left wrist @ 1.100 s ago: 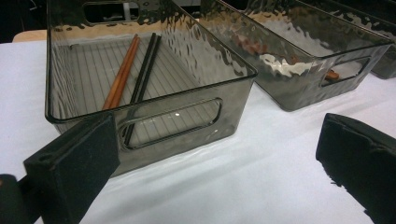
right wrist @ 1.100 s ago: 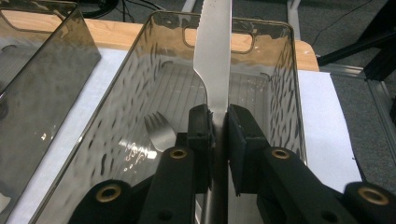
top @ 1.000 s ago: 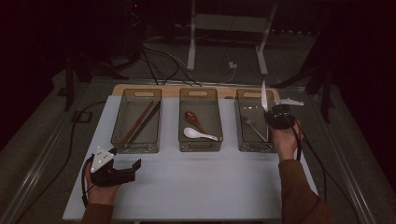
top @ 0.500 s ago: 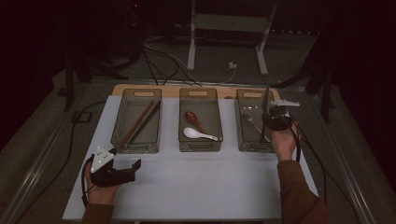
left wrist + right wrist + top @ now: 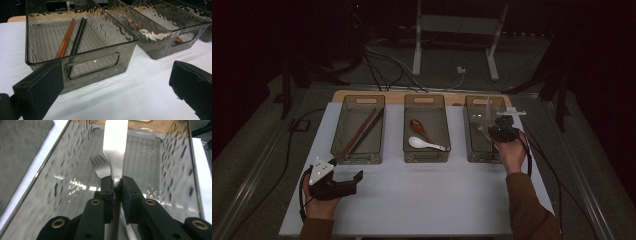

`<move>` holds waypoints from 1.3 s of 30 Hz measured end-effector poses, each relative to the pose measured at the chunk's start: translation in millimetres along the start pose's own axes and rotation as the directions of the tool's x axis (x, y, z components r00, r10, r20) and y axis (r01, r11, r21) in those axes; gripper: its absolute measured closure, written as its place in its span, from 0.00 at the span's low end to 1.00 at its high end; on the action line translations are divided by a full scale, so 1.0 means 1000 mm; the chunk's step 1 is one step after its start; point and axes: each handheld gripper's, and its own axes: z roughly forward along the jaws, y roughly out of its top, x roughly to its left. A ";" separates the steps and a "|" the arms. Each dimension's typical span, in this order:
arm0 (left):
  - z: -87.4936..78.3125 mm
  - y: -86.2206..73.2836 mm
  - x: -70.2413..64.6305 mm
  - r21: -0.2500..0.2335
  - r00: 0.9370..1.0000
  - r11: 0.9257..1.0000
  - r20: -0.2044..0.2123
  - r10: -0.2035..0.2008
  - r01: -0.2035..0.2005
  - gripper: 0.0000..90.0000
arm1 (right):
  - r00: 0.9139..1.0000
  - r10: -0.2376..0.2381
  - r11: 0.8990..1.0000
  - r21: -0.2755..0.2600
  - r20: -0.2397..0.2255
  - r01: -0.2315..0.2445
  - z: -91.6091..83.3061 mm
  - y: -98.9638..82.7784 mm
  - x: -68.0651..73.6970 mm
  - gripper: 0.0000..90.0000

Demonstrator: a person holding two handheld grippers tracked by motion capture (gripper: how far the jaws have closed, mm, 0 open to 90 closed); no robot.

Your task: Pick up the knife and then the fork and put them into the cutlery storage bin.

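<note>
My right gripper (image 5: 116, 186) is shut on a flat steel utensil (image 5: 115, 147), which stands upright between the pads. It hangs over the right clear bin (image 5: 472, 150), where a steel fork (image 5: 98, 166) lies on the floor. In the high view the utensil (image 5: 488, 107) rises above my right gripper (image 5: 494, 131). My left gripper (image 5: 354, 182) rests on the white table near the front left. It is open, with nothing between its jaws (image 5: 115, 92).
Three clear bins stand in a row at the back of the white mat (image 5: 422, 200). The left bin (image 5: 82, 53) holds brown and black chopsticks (image 5: 362, 131). The middle bin (image 5: 427, 156) holds a red-brown spoon (image 5: 417, 125) and a white spoon (image 5: 422, 143).
The right gripper with the utensil has shifted slightly nearer and lower over the right bin. The left gripper has not moved.
</note>
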 end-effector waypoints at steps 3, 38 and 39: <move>0.000 0.000 0.000 0.001 1.000 1.000 0.000 0.000 0.000 0.01 | 1.000 -0.001 1.000 0.011 -0.011 0.002 0.002 -0.001 0.001 0.89; 0.000 0.000 -0.001 0.000 1.000 1.000 0.001 0.002 -0.002 0.01 | 0.991 0.059 0.995 -0.070 -0.117 -0.067 -0.012 -0.002 -0.001 0.03; 0.000 0.000 0.000 -0.001 1.000 1.000 0.000 0.003 -0.003 0.01 | 0.989 0.052 0.995 -0.078 -0.135 -0.063 -0.014 -0.002 -0.001 0.02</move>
